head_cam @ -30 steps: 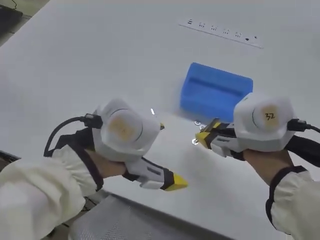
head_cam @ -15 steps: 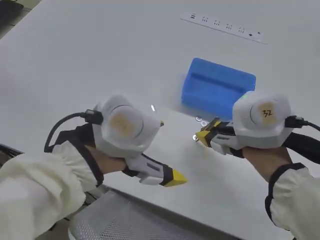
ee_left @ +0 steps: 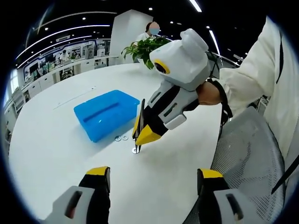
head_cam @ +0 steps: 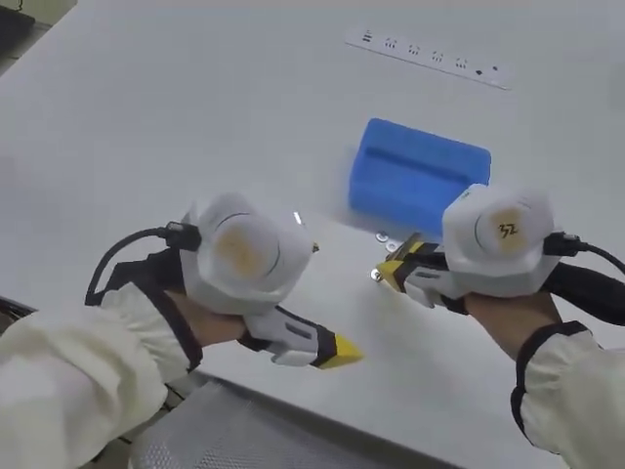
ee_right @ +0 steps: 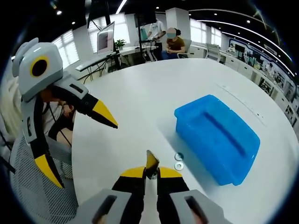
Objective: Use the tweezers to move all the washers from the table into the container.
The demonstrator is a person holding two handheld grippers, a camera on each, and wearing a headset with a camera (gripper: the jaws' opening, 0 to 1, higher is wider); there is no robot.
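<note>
A blue container [head_cam: 420, 176] stands on the white table [head_cam: 195, 117]. Two washers [head_cam: 387, 240] lie just in front of its near edge, also clear as washers [ee_right: 178, 161] in the right gripper view. My right gripper [head_cam: 395, 271] is shut on metal tweezers [ee_right: 150, 162]. The tweezers' tip [ee_left: 135, 149] rests on the table a short way before the washers [ee_left: 121, 138]; whether it pinches one is too small to tell. My left gripper [ee_left: 154, 173] hovers wide open to the left, holding nothing, with one yellow fingertip [head_cam: 337, 352] near the table's front edge.
A white power strip [head_cam: 430, 59] lies at the back of the table beyond the container. A grey mesh chair seat [head_cam: 234, 430] sits below the near table edge. In the room behind are a plant [ee_left: 140, 46], desks and seated people.
The right gripper's body has edged slightly left while the tweezers' tip stays at about the same spot. The left gripper has barely moved.
</note>
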